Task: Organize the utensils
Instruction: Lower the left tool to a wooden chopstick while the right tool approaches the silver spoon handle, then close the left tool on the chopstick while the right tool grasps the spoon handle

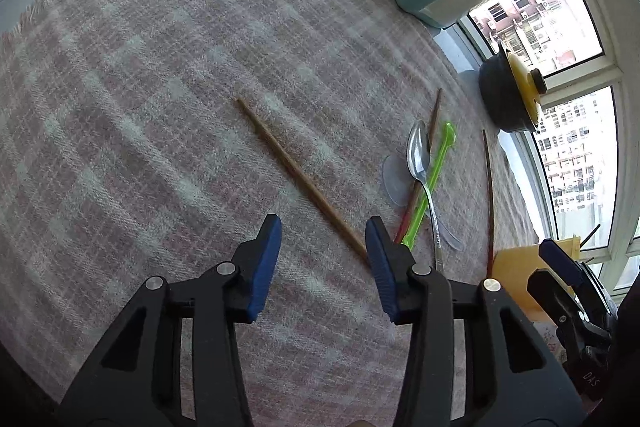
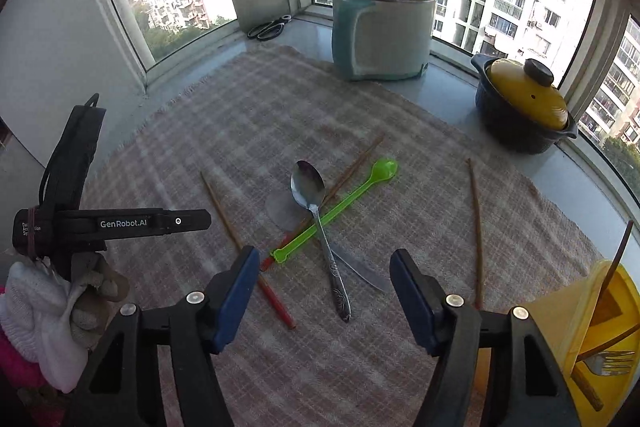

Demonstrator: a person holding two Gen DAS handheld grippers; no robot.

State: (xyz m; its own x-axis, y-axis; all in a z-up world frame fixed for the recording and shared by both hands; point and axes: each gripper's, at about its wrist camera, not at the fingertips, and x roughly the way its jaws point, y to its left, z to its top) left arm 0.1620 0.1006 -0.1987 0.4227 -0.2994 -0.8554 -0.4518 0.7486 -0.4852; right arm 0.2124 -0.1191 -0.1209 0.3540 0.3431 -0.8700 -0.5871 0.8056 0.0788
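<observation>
Right wrist view: we hold the right claw (image 2: 325,291) apart and empty above the pink plaid woven cloth (image 2: 248,115) on the worktop. At its 12 o'clock a shiny metal spoon (image 2: 316,215) crosses a lime-green plastic spoon (image 2: 340,205). A yellow plastic utensil holder (image 2: 568,323) sits at 3 o'clock. Our left claw (image 1: 323,239) is apart too, a thin wooden chopstick (image 1: 296,171) at 12 o'clock.

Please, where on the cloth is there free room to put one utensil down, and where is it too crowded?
Free: the wide cloth left of the lone chopstick, out to its fringe, and the strip between the utensils and the big pot. Crowded: the centre, where the metal spoon, green spoon and a chopstick cross. The holder fills the near right corner.
</observation>
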